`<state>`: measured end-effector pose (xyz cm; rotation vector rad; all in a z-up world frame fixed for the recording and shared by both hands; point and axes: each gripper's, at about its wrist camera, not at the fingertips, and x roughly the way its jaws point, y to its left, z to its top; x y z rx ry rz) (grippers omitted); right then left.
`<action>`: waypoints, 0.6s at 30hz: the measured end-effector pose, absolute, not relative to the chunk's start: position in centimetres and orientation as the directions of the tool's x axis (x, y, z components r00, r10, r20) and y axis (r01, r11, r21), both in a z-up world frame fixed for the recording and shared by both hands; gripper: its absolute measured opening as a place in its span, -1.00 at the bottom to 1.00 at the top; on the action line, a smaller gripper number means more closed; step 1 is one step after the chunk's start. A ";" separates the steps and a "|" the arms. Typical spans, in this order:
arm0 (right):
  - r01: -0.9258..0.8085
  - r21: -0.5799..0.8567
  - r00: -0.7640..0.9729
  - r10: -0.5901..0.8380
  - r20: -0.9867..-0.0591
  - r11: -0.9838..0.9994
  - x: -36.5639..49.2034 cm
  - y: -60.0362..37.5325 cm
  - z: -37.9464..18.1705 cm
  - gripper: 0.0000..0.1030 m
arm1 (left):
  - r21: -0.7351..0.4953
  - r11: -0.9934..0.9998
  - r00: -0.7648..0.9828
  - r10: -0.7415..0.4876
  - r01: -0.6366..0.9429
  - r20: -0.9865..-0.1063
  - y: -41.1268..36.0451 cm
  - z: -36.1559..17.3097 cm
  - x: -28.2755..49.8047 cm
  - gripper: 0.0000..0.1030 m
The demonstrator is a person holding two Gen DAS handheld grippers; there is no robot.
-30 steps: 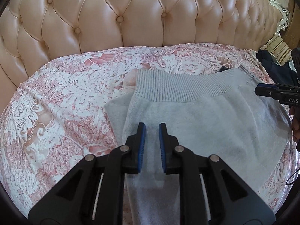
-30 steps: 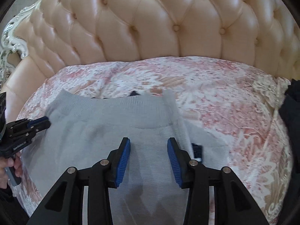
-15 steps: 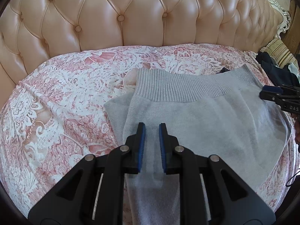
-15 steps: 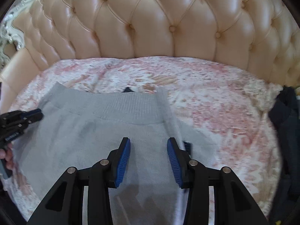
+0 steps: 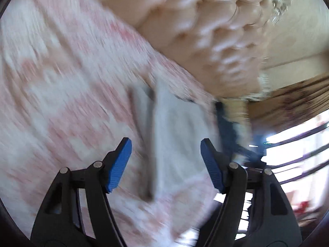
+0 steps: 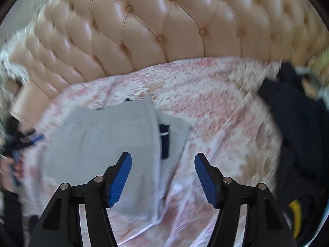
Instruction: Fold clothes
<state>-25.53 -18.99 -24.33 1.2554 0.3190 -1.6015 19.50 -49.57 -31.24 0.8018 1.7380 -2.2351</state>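
both let go since a moment back: left gripper [image 5: 166,165] and right gripper [image 6: 163,178] opening, jaws wide apart, nothing pinched between the pads, lifted clear of the cloth. looks like one fold finished and released. grey sweater [image 6: 98,144] lying flat on the pink flowered bedspread [image 6: 216,107], soft knit, ribbed hem toward the tufted, glossy headboard [image 6: 164,24], one flap doubled over. dark clothes [image 6: 298,133] heaped at the right.
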 end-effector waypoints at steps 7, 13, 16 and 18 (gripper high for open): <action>0.739 0.486 0.164 -0.576 -0.801 -0.466 -25.0 -17.4 -24.2 0.30 | -0.884 -0.175 -0.836 0.290 0.433 -0.466 -49.8 -34.6 16.8 0.26; 0.720 0.495 0.179 -0.559 -0.809 -0.486 -24.7 -17.1 -24.8 0.33 | -0.859 -0.180 -0.797 0.320 0.479 -0.511 -51.4 -34.9 13.6 0.25; 0.720 0.498 0.186 -0.558 -0.809 -0.483 -24.3 -17.2 -24.9 0.33 | -0.852 -0.186 -0.782 0.340 0.489 -0.522 -51.9 -35.1 12.3 0.25; 0.723 0.499 0.189 -0.557 -0.808 -0.477 -24.2 -17.5 -24.9 0.33 | -0.842 -0.203 -0.762 0.358 0.500 -0.539 -51.6 -35.0 11.7 0.25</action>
